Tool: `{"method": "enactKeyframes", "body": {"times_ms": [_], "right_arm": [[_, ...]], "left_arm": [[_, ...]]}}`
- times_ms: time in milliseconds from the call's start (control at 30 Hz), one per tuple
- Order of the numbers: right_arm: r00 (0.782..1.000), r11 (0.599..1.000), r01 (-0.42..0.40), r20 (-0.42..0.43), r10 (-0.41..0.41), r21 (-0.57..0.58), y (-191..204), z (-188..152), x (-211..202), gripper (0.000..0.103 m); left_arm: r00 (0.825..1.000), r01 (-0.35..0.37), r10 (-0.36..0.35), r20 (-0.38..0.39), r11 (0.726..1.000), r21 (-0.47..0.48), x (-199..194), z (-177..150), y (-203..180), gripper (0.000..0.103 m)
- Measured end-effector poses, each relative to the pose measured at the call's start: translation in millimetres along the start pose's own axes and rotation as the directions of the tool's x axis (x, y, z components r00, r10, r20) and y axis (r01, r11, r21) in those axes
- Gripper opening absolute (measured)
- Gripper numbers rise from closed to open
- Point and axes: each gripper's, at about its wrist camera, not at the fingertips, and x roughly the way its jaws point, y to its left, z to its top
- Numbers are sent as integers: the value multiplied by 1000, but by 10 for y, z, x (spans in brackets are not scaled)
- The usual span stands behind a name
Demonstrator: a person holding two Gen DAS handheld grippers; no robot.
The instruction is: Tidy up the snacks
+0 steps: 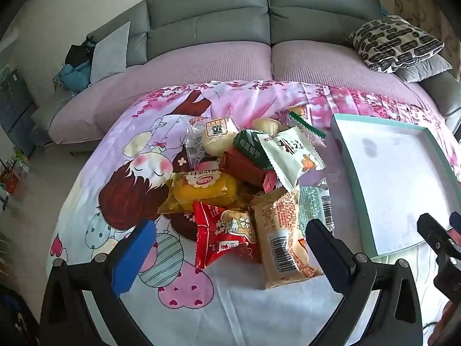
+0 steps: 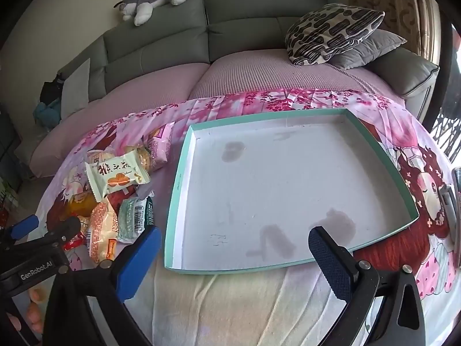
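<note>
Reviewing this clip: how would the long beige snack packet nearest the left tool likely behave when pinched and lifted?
The long beige packet looks like thin glossy film, so it will probably crinkle and could slip between the pads. It seems puffed around a soft pastry, so likely light and easily squashed. Flat on the cartoon cloth, it should not roll, though its far end may touch the pile's red packet beside it.

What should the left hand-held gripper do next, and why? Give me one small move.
Probably lower the left hand-held gripper onto the red snack packet and close. Its jaws stand wide open with nothing held, the packet lies nearest between them at the pile's front edge, and the teal-rimmed tray beside the pile holds no snacks yet.
</note>
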Motion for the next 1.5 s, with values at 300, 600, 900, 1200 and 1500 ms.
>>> {"method": "enactKeyframes", "body": {"times_ms": [300,600,900,1200,1500], "right_arm": [[1000,1000,-8,4,8,5,-13,23,-30,103],[1000,1000,-9,10,9,11,-37,32,-50,103],[1000,1000,-7,10,7,6,-33,24,-50,103],[1000,1000,-5,13,5,2,-38,31,-48,103],[1000,1000,12,18,-12,-12,-15,33,-60,103]], "left_arm": [[1000,-15,16,-8,1000,15,32,-3,-44,103],[1000,-11,11,-8,1000,17,11,7,-25,103],[1000,-6,6,-5,1000,8,18,5,-15,103],[1000,-5,5,-9,1000,4,32,3,-2,103],[999,6,-6,-38,1000,0,30,1,15,103]]}}
